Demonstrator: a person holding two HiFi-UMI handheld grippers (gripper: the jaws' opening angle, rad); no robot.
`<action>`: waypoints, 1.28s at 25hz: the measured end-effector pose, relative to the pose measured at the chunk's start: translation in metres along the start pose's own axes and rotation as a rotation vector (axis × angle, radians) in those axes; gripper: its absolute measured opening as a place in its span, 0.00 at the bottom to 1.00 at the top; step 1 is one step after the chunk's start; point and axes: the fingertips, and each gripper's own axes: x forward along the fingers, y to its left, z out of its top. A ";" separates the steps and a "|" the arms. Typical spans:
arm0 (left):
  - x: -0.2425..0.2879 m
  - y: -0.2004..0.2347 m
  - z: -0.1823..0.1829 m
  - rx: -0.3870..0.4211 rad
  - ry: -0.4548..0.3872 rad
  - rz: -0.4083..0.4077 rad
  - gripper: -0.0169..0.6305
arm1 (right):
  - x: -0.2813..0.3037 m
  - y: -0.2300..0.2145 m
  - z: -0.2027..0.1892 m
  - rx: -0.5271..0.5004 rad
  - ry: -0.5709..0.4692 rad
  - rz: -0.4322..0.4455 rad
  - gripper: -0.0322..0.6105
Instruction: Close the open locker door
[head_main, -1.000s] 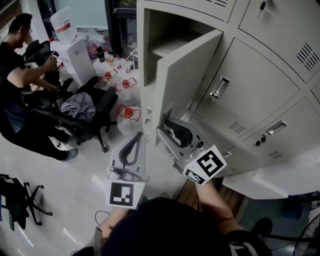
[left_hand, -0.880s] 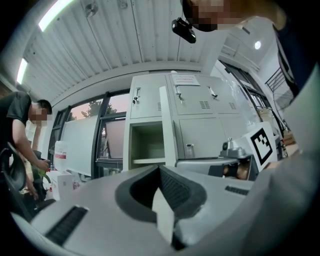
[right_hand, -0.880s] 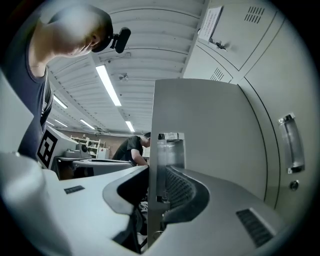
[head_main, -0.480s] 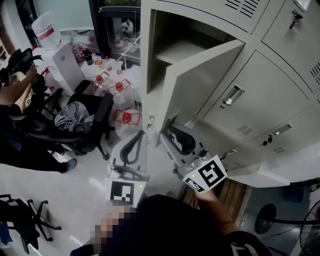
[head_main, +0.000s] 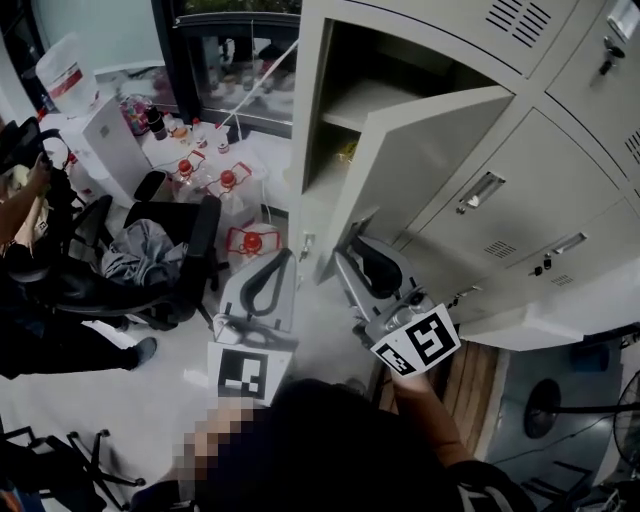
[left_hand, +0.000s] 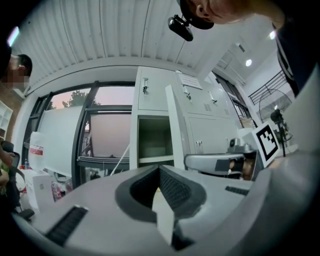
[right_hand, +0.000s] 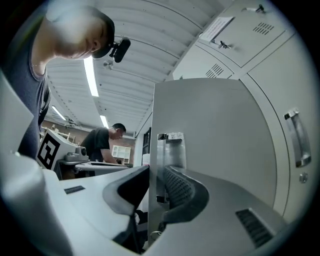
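Observation:
The grey locker door (head_main: 425, 165) stands swung out from its dark compartment (head_main: 345, 105). My right gripper (head_main: 352, 246) sits at the lower corner of the door's free edge. In the right gripper view the door's edge (right_hand: 169, 145) stands between the jaws of the right gripper (right_hand: 156, 175). The jaws have just been closing on it, and no firm press shows. My left gripper (head_main: 283, 256) hovers left of the door, shut and empty. In the left gripper view the left gripper (left_hand: 159, 172) points at the compartment (left_hand: 154, 142).
Closed lockers (head_main: 520, 215) fill the right side. A black office chair (head_main: 165, 250) with clothes stands at left, beside red-capped water jugs (head_main: 246, 240) and a white box (head_main: 112, 135). A person (head_main: 22, 225) sits far left. A wooden board (head_main: 470, 400) lies by the locker's foot.
Both grippers have moved towards the locker. The right jaws have narrowed a little around the door's edge. The door hangs at about the same angle.

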 end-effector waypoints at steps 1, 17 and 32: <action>0.002 0.003 0.000 0.002 -0.003 -0.018 0.03 | 0.003 -0.001 0.000 -0.003 -0.001 -0.018 0.21; 0.017 0.030 -0.001 -0.009 -0.045 -0.151 0.03 | 0.034 -0.012 -0.006 -0.033 0.013 -0.180 0.22; 0.040 0.041 -0.001 -0.023 -0.059 -0.165 0.03 | 0.068 -0.031 -0.013 -0.057 0.037 -0.259 0.19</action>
